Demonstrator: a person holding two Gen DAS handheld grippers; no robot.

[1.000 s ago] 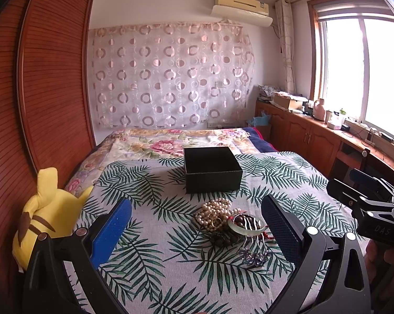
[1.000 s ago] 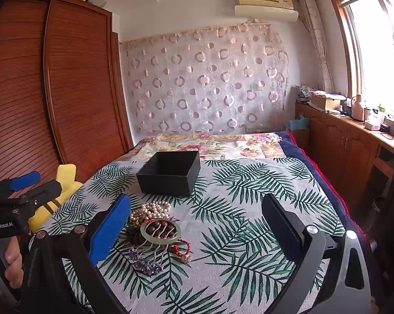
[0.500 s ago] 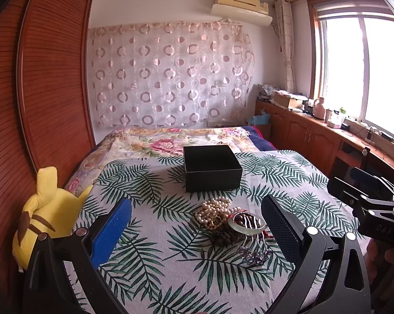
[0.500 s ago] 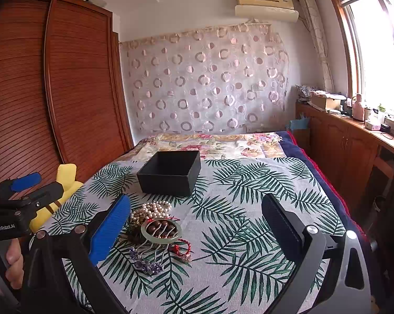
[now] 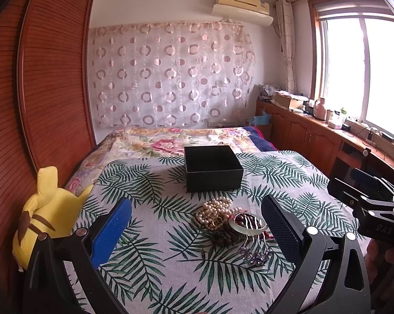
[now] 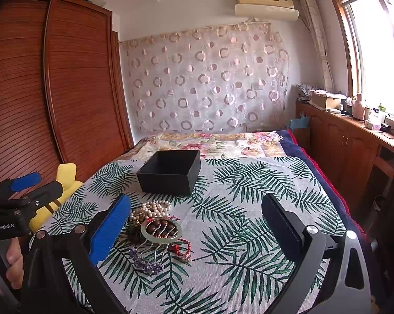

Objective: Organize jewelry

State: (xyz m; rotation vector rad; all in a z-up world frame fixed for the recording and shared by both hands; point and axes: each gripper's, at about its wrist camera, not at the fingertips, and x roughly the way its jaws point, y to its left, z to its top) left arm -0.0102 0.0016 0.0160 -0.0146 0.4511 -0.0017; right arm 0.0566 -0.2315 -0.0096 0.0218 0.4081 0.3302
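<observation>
On the palm-leaf bedspread (image 5: 155,235), a small heap of jewelry lies just in front of an open black box (image 5: 213,167). A pearl necklace (image 5: 215,209) sits nearest the box, touching a pale green bangle (image 5: 246,224) that rests on top of dark brown wooden beads (image 5: 224,236). A metal hair comb with purple stones (image 5: 254,253) lies at the near edge of the heap, its prongs reaching under the bangle, and from the right wrist view a red cord bracelet (image 6: 182,247) shows just beside the bangle. The box stands upright, apart from the heap, and what shows of its inside is dark.

The left gripper (image 5: 195,225) is held above the bedspread, level and pointing toward the box, its jaws spread wide with nothing between them; the heap shows in the gap, nearer the black finger. The right gripper (image 6: 195,222) is posed the same way, wide open and holding nothing, with the heap close to its blue finger. Each tool shows at the edge of the other's view, held side by side, and a hand (image 6: 12,264) grips the left tool's handle.

A yellow plush toy (image 5: 45,217) leans against the wooden wardrobe (image 5: 39,91) at the left edge of the bed. A floral quilt (image 5: 170,141) covers the far end.
</observation>
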